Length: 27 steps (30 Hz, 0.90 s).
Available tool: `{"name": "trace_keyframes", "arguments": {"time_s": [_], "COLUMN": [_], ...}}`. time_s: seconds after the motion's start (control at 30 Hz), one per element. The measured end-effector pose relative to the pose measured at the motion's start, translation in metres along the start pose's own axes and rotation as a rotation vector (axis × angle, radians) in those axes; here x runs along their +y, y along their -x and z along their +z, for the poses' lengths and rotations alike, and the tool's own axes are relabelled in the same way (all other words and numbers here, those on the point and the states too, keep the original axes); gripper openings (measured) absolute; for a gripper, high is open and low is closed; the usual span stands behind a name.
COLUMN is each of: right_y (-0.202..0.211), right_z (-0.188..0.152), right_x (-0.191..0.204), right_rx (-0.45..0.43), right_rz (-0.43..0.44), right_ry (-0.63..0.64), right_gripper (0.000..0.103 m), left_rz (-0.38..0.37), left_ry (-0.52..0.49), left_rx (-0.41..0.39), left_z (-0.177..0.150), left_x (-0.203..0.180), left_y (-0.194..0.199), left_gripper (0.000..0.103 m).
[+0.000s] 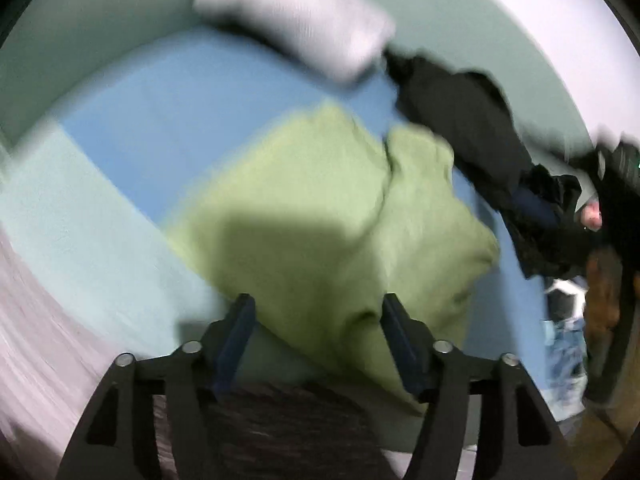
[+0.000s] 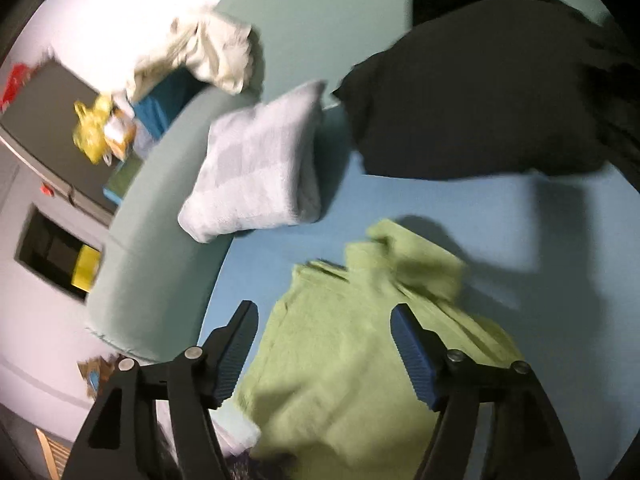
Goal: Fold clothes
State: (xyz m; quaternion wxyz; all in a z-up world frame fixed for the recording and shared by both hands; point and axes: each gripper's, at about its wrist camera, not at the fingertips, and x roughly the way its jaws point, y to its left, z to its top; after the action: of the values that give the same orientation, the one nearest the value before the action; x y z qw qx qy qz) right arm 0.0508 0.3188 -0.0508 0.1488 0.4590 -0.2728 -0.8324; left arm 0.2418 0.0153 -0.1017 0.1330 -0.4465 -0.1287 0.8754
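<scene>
A light green garment lies folded over on the blue sheet, its near edge just under my left gripper. That gripper stands open above the cloth, and nothing is pinched between its blue pads. In the right wrist view the same green garment spreads below my right gripper, which is also open and holds nothing. Both views are blurred by motion.
A folded white towel rests at the bed's pale green edge. Black clothing is heaped at the far side. Cream cloth lies further back. A hand shows at the right of the left wrist view.
</scene>
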Motion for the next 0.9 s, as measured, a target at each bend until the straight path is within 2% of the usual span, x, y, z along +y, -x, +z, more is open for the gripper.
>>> {"name": "trace_keyframes", "arguments": {"time_s": [0.03,0.1,0.17,0.23,0.3,0.37,0.4,0.43,0.5,0.53,0.57,0.63,0.67,0.73,0.8,0.83,0.9], "right_y": [0.007,0.007,0.002,-0.003,-0.005,-0.007,-0.009,-0.014,-0.030,-0.038,-0.045,-0.057,-0.057,-0.045,-0.020,-0.007,0.016], "right_z": [-0.013,-0.032,-0.050,-0.058,-0.050,-0.039,-0.031,-0.023,-0.008,-0.001,0.004,0.012,0.013,0.010,-0.003,-0.010,-0.036], "right_x": [-0.014,-0.038,-0.061,-0.079,-0.084,-0.085,-0.084,-0.082,-0.079,-0.078,-0.078,-0.083,-0.088,-0.099,-0.104,-0.103,-0.087], "right_rx": [0.010,0.045,0.082,0.079,0.048,0.017,0.008,0.012,0.044,0.056,0.062,0.065,0.049,-0.001,-0.054,-0.077,-0.083], "right_rz": [-0.013,-0.032,-0.049,-0.053,-0.055,-0.062,-0.076,-0.092,-0.129,-0.148,-0.165,-0.200,-0.219,-0.234,-0.189,-0.162,-0.115], "right_ry": [-0.018,-0.058,-0.102,-0.160,-0.171,-0.166,-0.153,-0.141,-0.119,-0.111,-0.108,-0.110,-0.129,-0.186,-0.233,-0.238,-0.160], "right_gripper": [0.073,0.073,0.070,0.063,0.055,0.044,0.029,0.019,0.013,0.013,0.013,0.012,0.012,0.031,0.036,0.037,0.037], "left_rz": [0.026,0.055,0.069,0.100,0.166,0.174,0.172,0.177,0.224,0.244,0.254,0.173,0.159,0.177,0.158,0.122,0.026], "left_ry": [-0.096,-0.319,-0.593,-0.852,-0.967,-0.934,-0.903,-0.841,-0.682,-0.581,-0.478,-0.309,-0.295,-0.350,-0.369,-0.355,-0.308], "left_rx": [-0.055,-0.101,-0.133,-0.175,-0.214,-0.212,-0.208,-0.189,-0.095,-0.010,0.082,0.149,0.159,0.169,0.197,0.205,0.188], "left_z": [0.000,-0.006,-0.027,-0.050,-0.062,-0.052,-0.045,-0.033,-0.012,-0.002,0.007,0.017,0.018,0.016,0.018,0.023,0.040], "left_x": [-0.006,-0.025,-0.057,-0.090,-0.112,-0.119,-0.121,-0.120,-0.110,-0.096,-0.080,-0.049,-0.044,-0.049,-0.054,-0.057,-0.061], "left_y": [0.009,0.018,0.018,0.015,0.006,-0.005,-0.010,-0.017,-0.039,-0.056,-0.073,-0.082,-0.082,-0.081,-0.079,-0.075,-0.061], "left_gripper": [0.071,0.072,0.072,0.072,0.072,0.072,0.072,0.072,0.060,0.038,0.035,0.036,0.037,0.037,0.037,0.037,0.039]}}
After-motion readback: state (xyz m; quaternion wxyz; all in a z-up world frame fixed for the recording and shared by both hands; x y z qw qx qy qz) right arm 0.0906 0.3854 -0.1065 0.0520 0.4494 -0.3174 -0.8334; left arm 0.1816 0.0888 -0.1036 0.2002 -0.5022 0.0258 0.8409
